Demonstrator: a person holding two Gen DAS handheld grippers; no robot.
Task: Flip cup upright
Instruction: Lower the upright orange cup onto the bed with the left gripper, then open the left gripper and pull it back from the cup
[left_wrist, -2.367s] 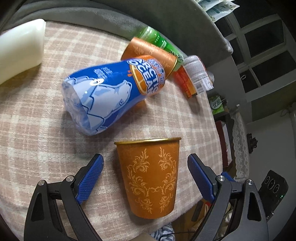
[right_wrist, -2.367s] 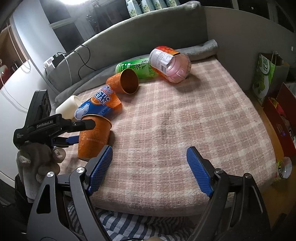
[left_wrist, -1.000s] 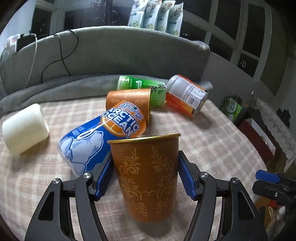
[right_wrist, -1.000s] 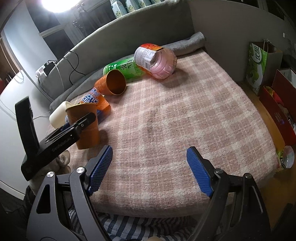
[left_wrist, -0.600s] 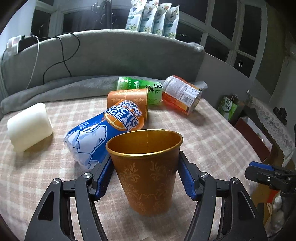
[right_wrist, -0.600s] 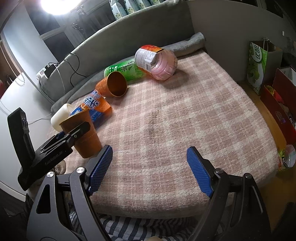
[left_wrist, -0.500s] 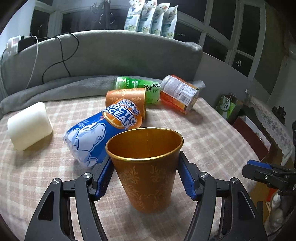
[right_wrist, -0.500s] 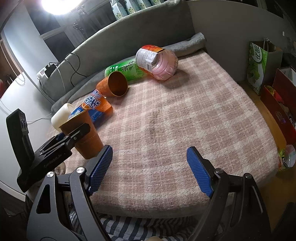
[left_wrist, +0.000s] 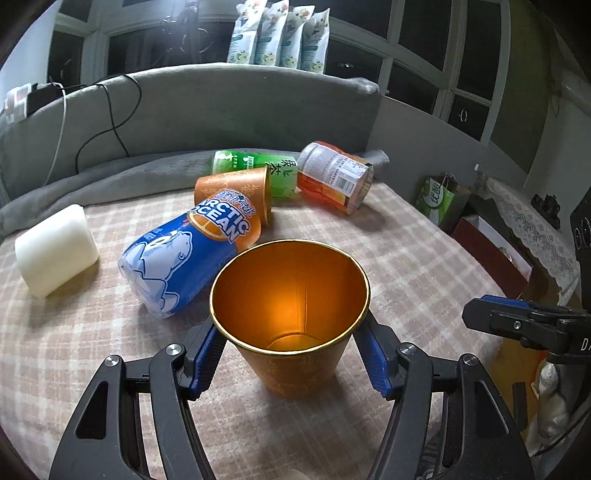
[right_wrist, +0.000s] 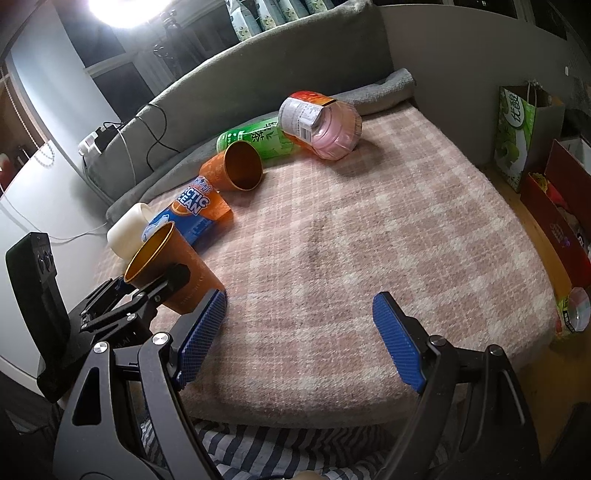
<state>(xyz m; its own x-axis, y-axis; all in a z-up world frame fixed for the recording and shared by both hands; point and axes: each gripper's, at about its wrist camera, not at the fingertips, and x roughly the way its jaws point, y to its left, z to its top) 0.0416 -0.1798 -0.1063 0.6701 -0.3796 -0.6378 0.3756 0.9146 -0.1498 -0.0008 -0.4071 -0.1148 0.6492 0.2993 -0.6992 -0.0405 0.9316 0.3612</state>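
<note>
Left wrist view shows the orange paper cup (left_wrist: 291, 325) mouth-up, gripped between the blue pads of the left gripper (left_wrist: 291, 354), near the front-left edge of the pink plaid blanket (left_wrist: 424, 266). From the right wrist view the cup (right_wrist: 173, 266) leans toward the left gripper (right_wrist: 147, 291), with its base seemingly at the blanket. The likely trouble is release while it is tilted: the soft, uneven blanket gives a poor footing, and a light paper cup could tip back over or roll off the near edge. Too hard a squeeze could also crease its thin wall. The Arctic Ocean bottle (left_wrist: 192, 258) lies just behind it, close enough to be nudged. The left gripper reaches in low from the edge, angled downward. The right gripper (right_wrist: 299, 336) hovers spread wide and empty over the front edge, well apart from the cup.
</note>
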